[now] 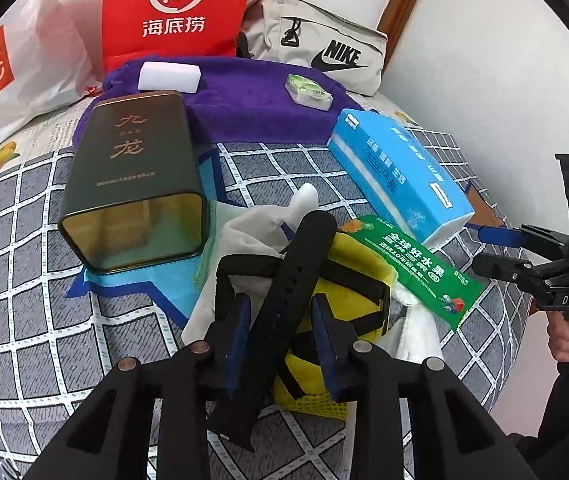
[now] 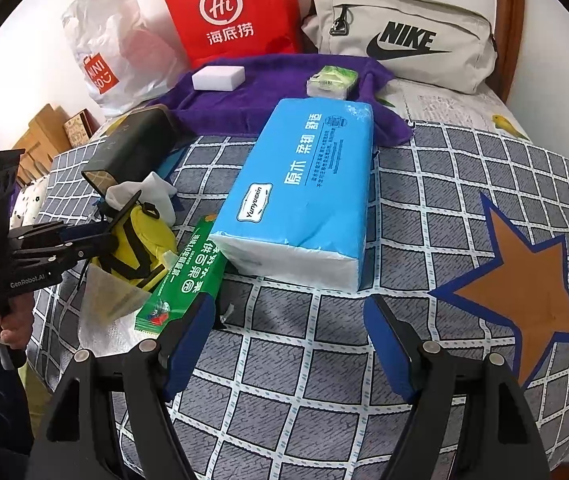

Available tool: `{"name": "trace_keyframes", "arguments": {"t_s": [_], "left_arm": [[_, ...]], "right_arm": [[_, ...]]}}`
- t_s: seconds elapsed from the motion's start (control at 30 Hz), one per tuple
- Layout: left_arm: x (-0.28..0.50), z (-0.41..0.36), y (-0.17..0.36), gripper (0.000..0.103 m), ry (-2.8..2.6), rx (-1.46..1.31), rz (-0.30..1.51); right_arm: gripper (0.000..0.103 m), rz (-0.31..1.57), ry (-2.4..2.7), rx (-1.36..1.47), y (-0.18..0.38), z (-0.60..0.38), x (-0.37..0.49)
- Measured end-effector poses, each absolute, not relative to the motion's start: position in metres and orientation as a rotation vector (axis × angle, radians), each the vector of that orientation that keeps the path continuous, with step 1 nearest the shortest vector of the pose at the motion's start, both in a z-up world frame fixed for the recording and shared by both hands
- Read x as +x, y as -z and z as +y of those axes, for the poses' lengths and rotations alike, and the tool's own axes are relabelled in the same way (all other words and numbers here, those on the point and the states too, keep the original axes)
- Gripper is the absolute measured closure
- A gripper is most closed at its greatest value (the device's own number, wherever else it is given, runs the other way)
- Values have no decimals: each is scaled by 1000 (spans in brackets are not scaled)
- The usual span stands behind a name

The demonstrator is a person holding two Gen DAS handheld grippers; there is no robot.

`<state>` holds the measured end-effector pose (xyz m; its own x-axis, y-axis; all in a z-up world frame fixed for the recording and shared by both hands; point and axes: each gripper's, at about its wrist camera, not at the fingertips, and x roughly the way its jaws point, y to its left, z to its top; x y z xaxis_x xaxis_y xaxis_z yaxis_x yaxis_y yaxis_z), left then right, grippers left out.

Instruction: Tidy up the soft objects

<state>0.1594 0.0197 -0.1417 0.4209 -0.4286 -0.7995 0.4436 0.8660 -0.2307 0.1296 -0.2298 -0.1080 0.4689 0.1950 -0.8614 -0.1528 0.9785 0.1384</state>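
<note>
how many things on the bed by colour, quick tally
blue: 1, tissue pack
purple: 1, towel
green: 1, flat packet
yellow: 1, mesh bag
white: 1, sponge block
dark: 1, tin
total: 6

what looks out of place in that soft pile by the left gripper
A stiff black watch strap lies across the yellow pouch and white cloth, between the left gripper's parted pads. The dark tin beside the pile lies tipped on its side, its open end facing the camera.
</note>
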Motion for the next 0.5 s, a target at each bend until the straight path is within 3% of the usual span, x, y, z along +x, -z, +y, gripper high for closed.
{"name": "trace_keyframes", "arguments": {"t_s": [0.3, 0.5], "left_arm": [[151, 26, 124, 94, 564, 7, 959], [154, 22, 138, 94, 541, 32, 997]], "right_arm": [[27, 1050, -223, 43, 102, -227, 130], [27, 1049, -238, 29, 101, -221, 129]]}}
